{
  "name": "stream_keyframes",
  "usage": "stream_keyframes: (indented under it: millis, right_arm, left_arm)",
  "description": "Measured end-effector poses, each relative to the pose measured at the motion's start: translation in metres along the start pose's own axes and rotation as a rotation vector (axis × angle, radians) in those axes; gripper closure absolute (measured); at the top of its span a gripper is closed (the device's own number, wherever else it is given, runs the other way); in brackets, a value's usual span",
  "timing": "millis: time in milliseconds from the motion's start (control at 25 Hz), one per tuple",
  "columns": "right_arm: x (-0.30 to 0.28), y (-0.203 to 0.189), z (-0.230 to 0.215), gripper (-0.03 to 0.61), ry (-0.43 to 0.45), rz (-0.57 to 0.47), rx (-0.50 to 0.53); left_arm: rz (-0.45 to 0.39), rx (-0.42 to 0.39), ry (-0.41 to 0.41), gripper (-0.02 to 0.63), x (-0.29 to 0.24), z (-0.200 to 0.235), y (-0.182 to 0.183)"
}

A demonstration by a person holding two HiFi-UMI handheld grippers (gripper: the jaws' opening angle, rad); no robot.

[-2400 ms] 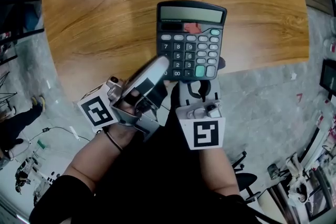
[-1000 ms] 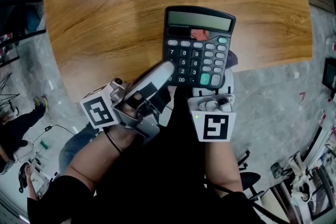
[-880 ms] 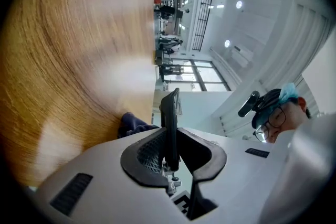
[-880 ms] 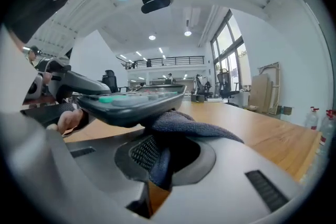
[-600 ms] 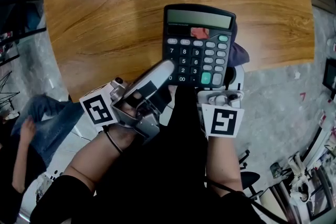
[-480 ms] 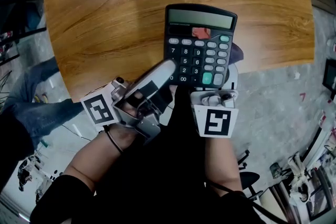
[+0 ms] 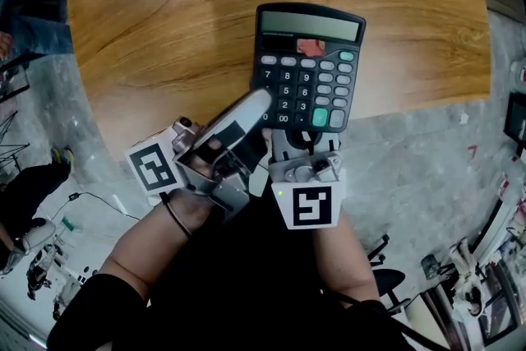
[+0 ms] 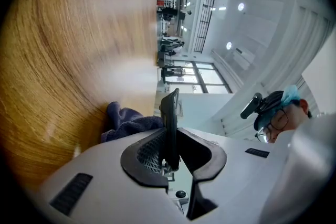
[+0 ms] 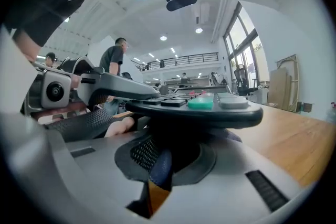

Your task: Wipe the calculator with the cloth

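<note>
Our left gripper (image 8: 169, 139) is clamped on the near edge of the calculator (image 7: 306, 62), by its lower left corner. It holds the calculator keys-up over the near rim of the table (image 7: 164, 4). Our right gripper (image 9: 167, 157) is pinched on a fold of the dark blue cloth (image 9: 159, 165). It sits right under the calculator's near end, with the cloth bunched against the underside. From that claw the calculator lies directly above. Its long axis runs straight away from us, display farthest. We judge the coming stroke belongs to the right hand, sliding the cloth along that axis beneath the body, with the left as anchor.
</note>
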State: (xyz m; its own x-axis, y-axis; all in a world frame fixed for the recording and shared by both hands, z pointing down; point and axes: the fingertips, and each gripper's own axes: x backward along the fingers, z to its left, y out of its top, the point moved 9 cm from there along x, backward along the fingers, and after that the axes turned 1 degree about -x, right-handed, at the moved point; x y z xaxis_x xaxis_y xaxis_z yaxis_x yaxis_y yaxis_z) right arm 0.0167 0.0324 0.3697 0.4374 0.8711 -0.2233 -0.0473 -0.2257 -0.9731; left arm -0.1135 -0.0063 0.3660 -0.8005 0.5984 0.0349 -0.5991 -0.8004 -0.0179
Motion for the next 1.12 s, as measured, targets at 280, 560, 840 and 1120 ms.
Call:
stream_keyframes:
  millis: [280,560,840,1120]
  right_arm:
    - [0.007,-0.004,-0.022,0.541,-0.071,0.010,0.034]
    - [0.021,-0.004,-0.058,0.541,-0.192,0.018,0.053]
    - [0.009,0.019,-0.065,0.541,-0.198,0.001,0.092]
    - [-0.005,0.037,-0.033,0.541,-0.112,-0.065,0.103]
  left_arm:
    - [0.016,-0.007,0.010,0.546,0.000,0.004,0.000]
    - [-0.003,-0.003,0.019,0.546,0.000,-0.001,-0.001]
    - [-0.013,-0.009,0.005,0.546,-0.003,-0.027,-0.004]
    - [-0.022,-0.020,-0.003,0.546,-0.005,-0.042,-0.001]
